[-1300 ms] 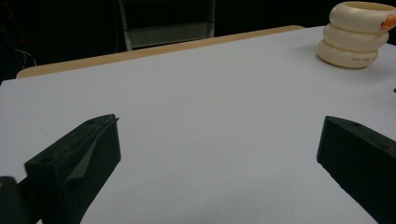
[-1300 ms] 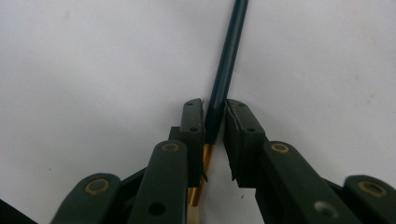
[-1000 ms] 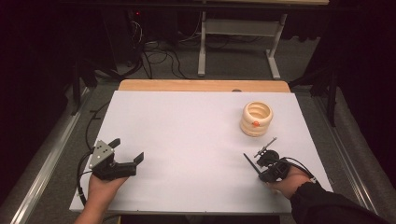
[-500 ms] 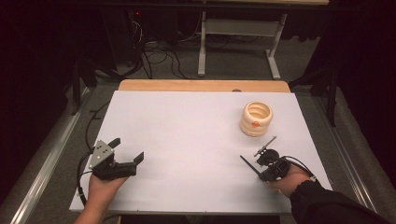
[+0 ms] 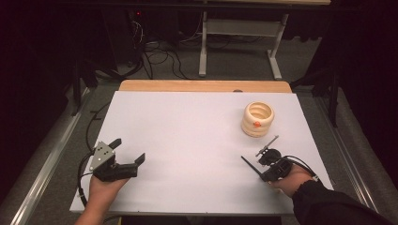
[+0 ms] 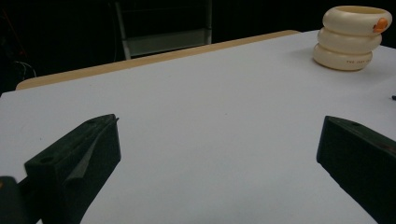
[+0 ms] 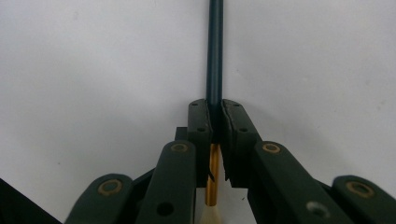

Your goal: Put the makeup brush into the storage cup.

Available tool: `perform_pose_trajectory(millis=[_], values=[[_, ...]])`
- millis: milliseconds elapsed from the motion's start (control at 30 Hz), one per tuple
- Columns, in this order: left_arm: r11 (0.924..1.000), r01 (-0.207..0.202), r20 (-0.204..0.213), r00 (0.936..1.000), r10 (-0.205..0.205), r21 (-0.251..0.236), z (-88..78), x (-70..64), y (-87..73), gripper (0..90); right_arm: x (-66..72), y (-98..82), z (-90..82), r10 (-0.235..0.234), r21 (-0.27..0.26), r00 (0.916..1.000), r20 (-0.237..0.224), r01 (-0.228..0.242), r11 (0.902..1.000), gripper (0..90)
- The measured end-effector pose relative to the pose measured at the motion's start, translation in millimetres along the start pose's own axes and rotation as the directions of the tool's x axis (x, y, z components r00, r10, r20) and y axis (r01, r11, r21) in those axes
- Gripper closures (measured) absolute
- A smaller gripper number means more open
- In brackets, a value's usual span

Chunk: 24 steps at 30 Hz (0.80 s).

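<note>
A cream holder (image 5: 257, 118) made of three stacked rings, with an orange spot on its top ring, stands on the white table (image 5: 187, 131) at the right; it is also at the upper right of the left gripper view (image 6: 352, 37). My right gripper (image 5: 268, 173) rests near the front right edge. It is shut on a thin paintbrush (image 5: 248, 164) whose dark handle points up and left. In the right gripper view the jaws (image 7: 214, 105) pinch the brush (image 7: 215, 46) just above its gold ferrule. My left gripper (image 5: 127, 150) (image 6: 218, 126) stands open and empty at the front left.
A wooden strip (image 5: 202, 86) runs along the table's far edge. Beyond it are cables and a metal frame (image 5: 234, 28) on the dark floor. Metal rails (image 5: 51, 154) flank the table on both sides.
</note>
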State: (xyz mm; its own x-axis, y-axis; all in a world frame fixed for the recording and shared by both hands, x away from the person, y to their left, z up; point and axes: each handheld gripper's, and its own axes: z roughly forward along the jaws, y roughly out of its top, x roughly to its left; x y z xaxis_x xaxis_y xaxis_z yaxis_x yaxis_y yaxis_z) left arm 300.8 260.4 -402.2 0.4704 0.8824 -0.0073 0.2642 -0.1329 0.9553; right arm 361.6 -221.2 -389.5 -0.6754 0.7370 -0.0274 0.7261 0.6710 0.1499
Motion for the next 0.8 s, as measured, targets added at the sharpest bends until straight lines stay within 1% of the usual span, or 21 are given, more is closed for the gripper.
perform_pose_trajectory(millis=[100,233,333,400,433,633,733,800], values=[[1.0,-0.001,0.002,1.0,0.001,0.002,0.2,0.0,-0.2,0.3,0.3,3.0,-2.8,-0.007,-0.009,1.0,0.0,0.007,0.9999,85.2],[1.0,0.001,-0.003,1.0,-0.001,-0.002,-1.0,0.5,0.1,0.3,-0.5,6.8,-7.1,-0.024,-0.012,0.9996,0.015,0.024,0.9996,85.2],[1.0,0.0,-0.003,1.0,0.0,-0.001,-0.7,0.5,-0.2,0.3,-1.3,7.8,-8.8,-0.021,-0.015,0.9997,0.015,0.021,0.9997,85.2],[1.0,-0.001,-0.003,1.0,0.001,0.0,-0.5,0.4,-0.4,0.3,-2.9,8.8,-10.0,-0.028,-0.015,0.9994,0.019,0.028,0.9995,85.2],[1.0,-0.001,-0.003,1.0,0.001,0.0,-0.5,0.3,-0.3,0.3,-3.1,9.0,-10.5,-0.023,-0.016,0.9996,0.018,0.023,0.9996,85.2],[1.0,-0.001,0.001,1.0,0.001,-0.001,0.2,0.0,-0.6,0.3,-7.4,11.4,-12.9,-0.029,-0.038,0.9995,0.015,0.029,0.9988,85.2],[0.9999,-0.011,0.006,0.9999,0.011,-0.002,1.8,-1.5,-0.5,0.3,-7.5,13.0,-14.8,-0.025,-0.047,0.9996,0.01,0.026,0.9986,85.2],[0.9999,-0.014,0.011,0.9998,0.014,-0.005,4.2,-3.0,0.3,0.3,-7.4,14.4,-16.2,-0.036,-0.049,0.9993,0.008,0.036,0.9982,85.2]])
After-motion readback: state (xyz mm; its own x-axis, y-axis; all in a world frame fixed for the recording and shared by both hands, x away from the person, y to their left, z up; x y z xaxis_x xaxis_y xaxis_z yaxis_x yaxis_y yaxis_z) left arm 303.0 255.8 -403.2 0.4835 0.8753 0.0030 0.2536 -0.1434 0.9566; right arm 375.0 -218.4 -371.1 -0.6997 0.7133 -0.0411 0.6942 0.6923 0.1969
